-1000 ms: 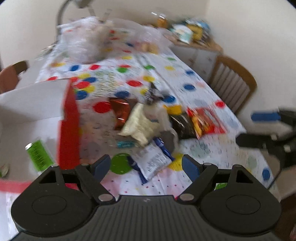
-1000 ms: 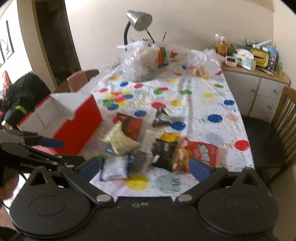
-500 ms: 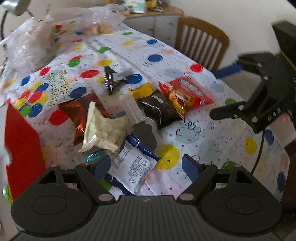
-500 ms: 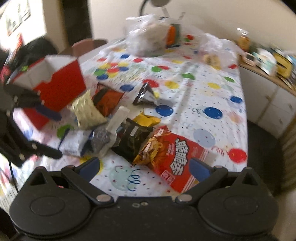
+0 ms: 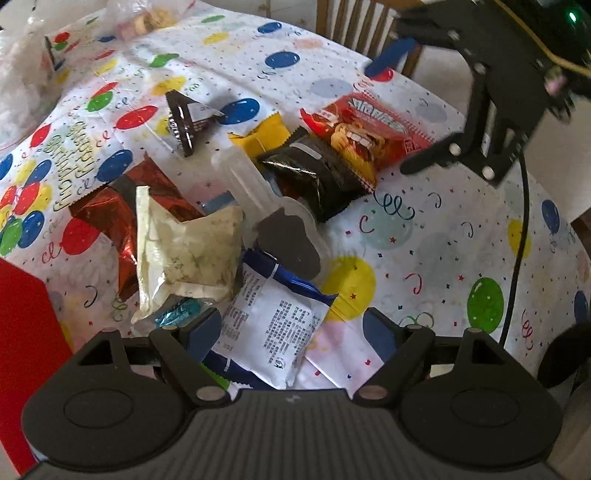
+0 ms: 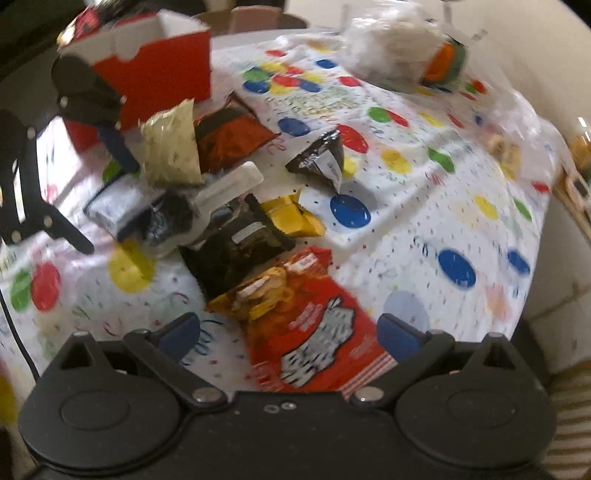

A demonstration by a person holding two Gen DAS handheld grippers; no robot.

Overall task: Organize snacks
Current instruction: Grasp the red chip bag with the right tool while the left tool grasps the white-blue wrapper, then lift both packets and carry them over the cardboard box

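Note:
A pile of snacks lies on the balloon-print tablecloth (image 5: 424,258). My left gripper (image 5: 291,328) hangs open just above a white-and-blue packet (image 5: 273,317), pads apart from it. Beside it lie a cream bag (image 5: 184,254), a red foil bag (image 5: 107,214), a black packet (image 5: 317,177) and a yellow packet (image 5: 262,136). My right gripper (image 6: 288,330) is open over the red snack bag (image 6: 314,332), not gripping it. Each gripper shows in the other's view: right gripper (image 5: 388,120), left gripper (image 6: 109,208). An open red box (image 6: 159,74) stands left of the pile.
A dark triangular packet (image 6: 321,158) lies apart, farther up the table. Clear plastic bags (image 6: 391,55) sit at the far end. A wooden chair (image 5: 354,18) stands at the table's right side. A black cable (image 5: 517,240) hangs from the right gripper.
Both grippers have sunk toward the snack pile and rolled. The left now frames the white-and-blue packet, the right the red bag. Their jaws stay as wide as before.

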